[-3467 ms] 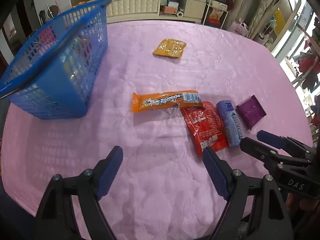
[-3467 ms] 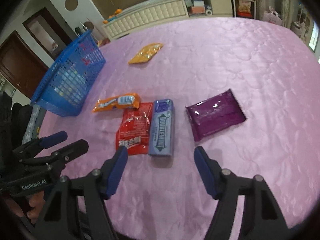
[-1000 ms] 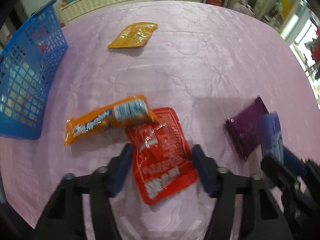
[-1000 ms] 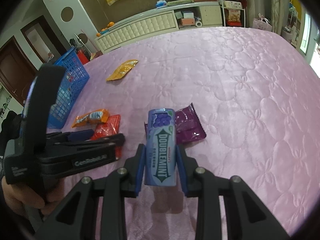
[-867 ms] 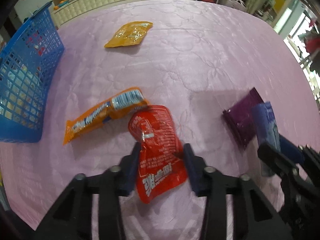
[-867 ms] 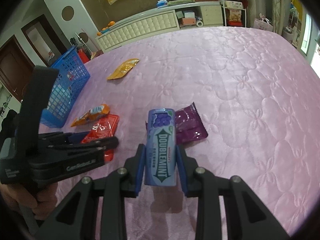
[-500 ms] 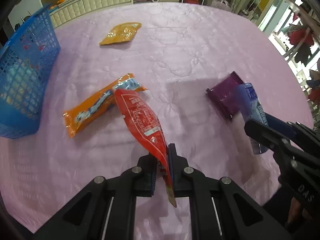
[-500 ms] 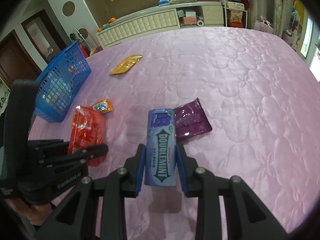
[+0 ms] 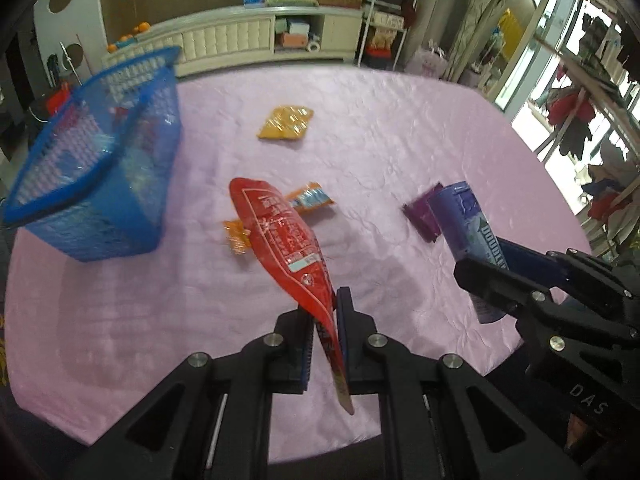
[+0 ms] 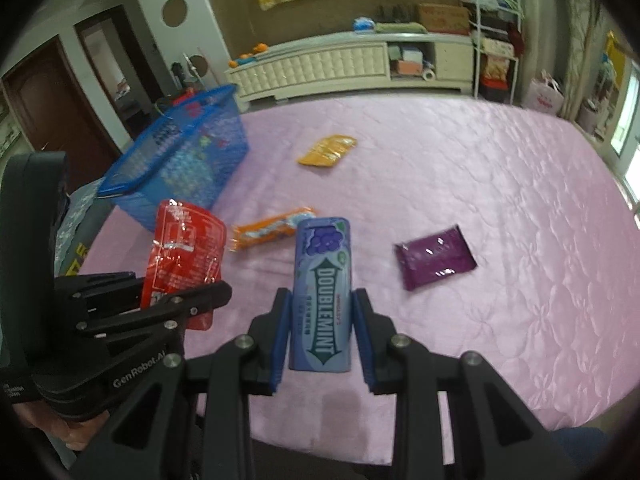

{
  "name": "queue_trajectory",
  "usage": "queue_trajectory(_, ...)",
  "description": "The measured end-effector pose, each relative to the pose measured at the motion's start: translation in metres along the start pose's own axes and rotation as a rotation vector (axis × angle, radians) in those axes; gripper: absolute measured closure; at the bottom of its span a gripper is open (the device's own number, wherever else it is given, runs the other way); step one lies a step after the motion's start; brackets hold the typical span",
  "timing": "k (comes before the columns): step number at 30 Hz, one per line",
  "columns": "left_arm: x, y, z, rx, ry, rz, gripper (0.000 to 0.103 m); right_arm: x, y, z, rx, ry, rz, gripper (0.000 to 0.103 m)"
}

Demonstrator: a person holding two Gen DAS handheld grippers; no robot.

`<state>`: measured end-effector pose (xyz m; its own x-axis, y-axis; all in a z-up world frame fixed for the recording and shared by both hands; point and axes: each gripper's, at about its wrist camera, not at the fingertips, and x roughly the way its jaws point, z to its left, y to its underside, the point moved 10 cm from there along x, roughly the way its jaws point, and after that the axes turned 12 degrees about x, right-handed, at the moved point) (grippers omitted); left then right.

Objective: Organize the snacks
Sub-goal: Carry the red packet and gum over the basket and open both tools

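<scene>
My left gripper (image 9: 325, 330) is shut on the lower edge of a red snack packet (image 9: 280, 240) and holds it up above the pink table; the packet also shows in the right wrist view (image 10: 182, 256). My right gripper (image 10: 322, 322) is shut on a blue-purple Doublemint gum box (image 10: 322, 292), lifted off the table; the box also shows in the left wrist view (image 9: 468, 232). An orange candy bar (image 10: 272, 228), a purple packet (image 10: 434, 262) and a yellow-orange packet (image 10: 326, 150) lie on the table. A blue basket (image 9: 96, 168) stands at the left.
The pink quilted cloth (image 10: 500, 184) covers the whole table. The basket (image 10: 180, 160) holds several snacks. A white cabinet (image 10: 340, 68) and shelves stand behind the table's far edge.
Both grippers have risen and tilted up with their snacks. The red packet hangs higher off the table. The basket now shows closer in both views.
</scene>
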<state>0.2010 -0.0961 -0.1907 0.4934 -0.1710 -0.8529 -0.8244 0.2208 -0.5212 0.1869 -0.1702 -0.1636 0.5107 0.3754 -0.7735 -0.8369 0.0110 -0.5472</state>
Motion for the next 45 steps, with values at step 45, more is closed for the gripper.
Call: queue_trajectory(45,-0.056,-0.093,0.264,-0.082,-0.146,-0.153,0.094,0.120,-0.144,0.232,-0.391,-0.125,0.048,0.068)
